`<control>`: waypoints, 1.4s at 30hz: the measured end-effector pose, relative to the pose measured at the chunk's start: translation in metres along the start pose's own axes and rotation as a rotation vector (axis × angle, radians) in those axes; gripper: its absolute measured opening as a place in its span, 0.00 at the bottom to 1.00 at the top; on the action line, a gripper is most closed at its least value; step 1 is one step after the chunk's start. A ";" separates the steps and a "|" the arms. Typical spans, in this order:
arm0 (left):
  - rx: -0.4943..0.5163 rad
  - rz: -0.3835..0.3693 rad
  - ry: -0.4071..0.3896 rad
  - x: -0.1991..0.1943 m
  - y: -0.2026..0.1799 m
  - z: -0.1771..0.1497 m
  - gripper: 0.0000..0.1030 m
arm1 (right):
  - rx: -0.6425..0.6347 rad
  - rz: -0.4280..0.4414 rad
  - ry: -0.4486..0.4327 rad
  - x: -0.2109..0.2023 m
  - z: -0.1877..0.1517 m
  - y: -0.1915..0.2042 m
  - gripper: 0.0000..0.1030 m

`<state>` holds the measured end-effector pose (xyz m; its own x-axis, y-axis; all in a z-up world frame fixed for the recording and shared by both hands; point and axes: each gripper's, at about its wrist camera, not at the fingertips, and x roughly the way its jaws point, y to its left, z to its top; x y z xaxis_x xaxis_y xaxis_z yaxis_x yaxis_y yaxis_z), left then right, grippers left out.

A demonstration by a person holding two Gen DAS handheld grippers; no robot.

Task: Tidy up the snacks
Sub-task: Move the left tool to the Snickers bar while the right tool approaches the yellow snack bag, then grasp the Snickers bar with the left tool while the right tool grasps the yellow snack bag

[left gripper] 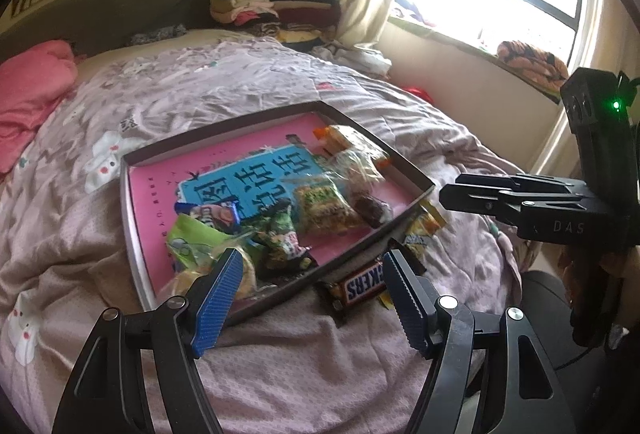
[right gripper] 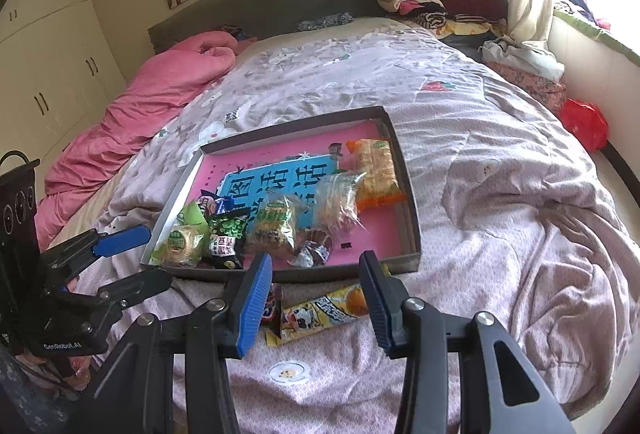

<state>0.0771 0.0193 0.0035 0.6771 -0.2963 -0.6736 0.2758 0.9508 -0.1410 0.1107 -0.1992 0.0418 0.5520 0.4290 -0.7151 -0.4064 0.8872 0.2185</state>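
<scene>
Snacks left out: a brown Snickers bar (left gripper: 360, 284) and a yellow cartoon-cow foil packet (right gripper: 320, 312) lie on the mauve quilt (right gripper: 500, 234), just outside the near wall of the shallow pink-floored cardboard tray (right gripper: 412, 210).
Right gripper (right gripper: 316, 298): jaws apart, empty; the packet lies between them, long axis crosswise.
Left gripper (left gripper: 312, 294): jaws apart, empty; the bar is ahead, nearer the right finger.
Farther: the tray holds green, clear and orange packets.
</scene>
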 end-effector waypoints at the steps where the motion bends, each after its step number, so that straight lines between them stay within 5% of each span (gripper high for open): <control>1: 0.005 -0.004 0.006 0.001 -0.001 -0.001 0.72 | 0.001 0.000 0.002 0.000 -0.001 0.000 0.44; 12: 0.054 -0.019 0.069 0.017 -0.012 -0.011 0.73 | 0.029 0.011 0.057 0.003 -0.016 -0.004 0.46; 22: 0.182 0.027 0.103 0.035 -0.026 -0.017 0.73 | 0.203 0.110 0.154 0.024 -0.033 -0.022 0.47; 31: 0.241 -0.010 0.104 0.051 -0.040 -0.012 0.73 | 0.421 0.189 0.206 0.055 -0.037 -0.054 0.47; 39: 0.253 -0.078 0.108 0.052 -0.047 -0.011 0.73 | 0.495 0.210 0.209 0.075 -0.038 -0.061 0.47; 42: 0.254 -0.086 0.120 0.056 -0.050 -0.013 0.73 | 0.487 0.213 0.196 0.079 -0.036 -0.061 0.40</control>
<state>0.0921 -0.0437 -0.0362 0.5624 -0.3479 -0.7501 0.5008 0.8652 -0.0257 0.1529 -0.2259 -0.0518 0.3301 0.6091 -0.7211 -0.0859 0.7802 0.6197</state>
